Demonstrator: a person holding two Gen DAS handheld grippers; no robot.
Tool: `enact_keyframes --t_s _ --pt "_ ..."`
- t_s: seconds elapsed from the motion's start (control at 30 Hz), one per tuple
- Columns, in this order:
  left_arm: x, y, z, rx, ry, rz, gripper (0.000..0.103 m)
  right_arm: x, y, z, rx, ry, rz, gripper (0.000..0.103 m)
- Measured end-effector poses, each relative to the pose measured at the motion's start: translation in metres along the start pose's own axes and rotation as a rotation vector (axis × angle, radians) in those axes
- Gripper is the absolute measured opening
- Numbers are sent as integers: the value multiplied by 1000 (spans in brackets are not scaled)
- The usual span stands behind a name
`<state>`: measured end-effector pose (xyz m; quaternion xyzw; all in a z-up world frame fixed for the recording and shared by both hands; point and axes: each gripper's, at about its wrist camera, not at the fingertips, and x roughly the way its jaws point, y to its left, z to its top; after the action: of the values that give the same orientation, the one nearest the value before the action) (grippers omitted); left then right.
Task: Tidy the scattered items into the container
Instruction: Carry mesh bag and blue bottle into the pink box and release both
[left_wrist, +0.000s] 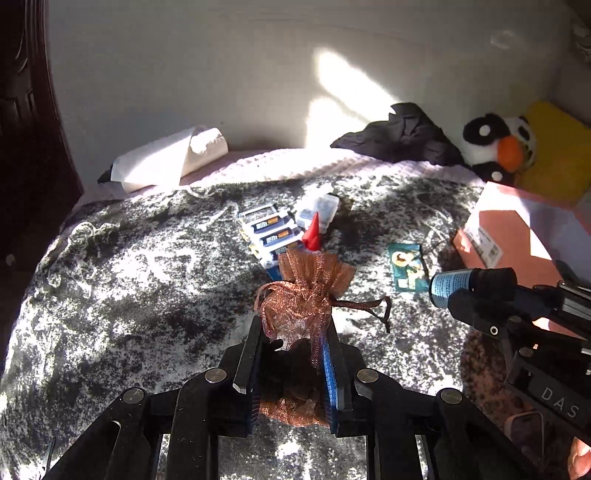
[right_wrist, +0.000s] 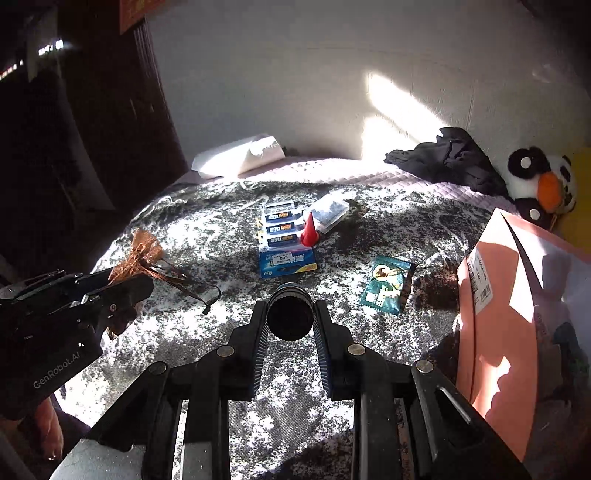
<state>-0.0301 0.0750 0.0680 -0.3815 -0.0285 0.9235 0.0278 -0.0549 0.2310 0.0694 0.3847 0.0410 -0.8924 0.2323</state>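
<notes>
I can't see into the pink box (right_wrist: 517, 314): the right wrist frame's edge cuts it off. The mesh pouch's (left_wrist: 299, 314) contents stay hidden, and the battery pack's (right_wrist: 282, 240) print is too small (blurred too).

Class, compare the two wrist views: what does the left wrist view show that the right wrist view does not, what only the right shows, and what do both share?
Only the left view shows the blue label on the bottle and the mesh pouch gripped close up in the left tongs.

Only the right view shows the bottle's dark end between the right tongs, and the orange sign at the top.

Both show the battery packs, red cone, clear case, teal packet, pink box, penguin toy and black cloth.
</notes>
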Motion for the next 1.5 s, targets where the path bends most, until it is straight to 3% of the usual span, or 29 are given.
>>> enact_keyframes --t_s 0.4,0.87,1.17,1.5 --pt "-87 -79 -5 120 -87 -110 21 -150 -9 -45 31 -144 -47 26" --pt "-91 -247 -17 335 -52 -289 21 -264 -112 -114 183 -197 -255 26" --pt "-63 -318 0 403 -28 -297 21 -280 -180 -119 223 -196 -337 26" --pt "5 -349 34 407 21 -272 23 -225 -246 -85 237 -159 -361 26"
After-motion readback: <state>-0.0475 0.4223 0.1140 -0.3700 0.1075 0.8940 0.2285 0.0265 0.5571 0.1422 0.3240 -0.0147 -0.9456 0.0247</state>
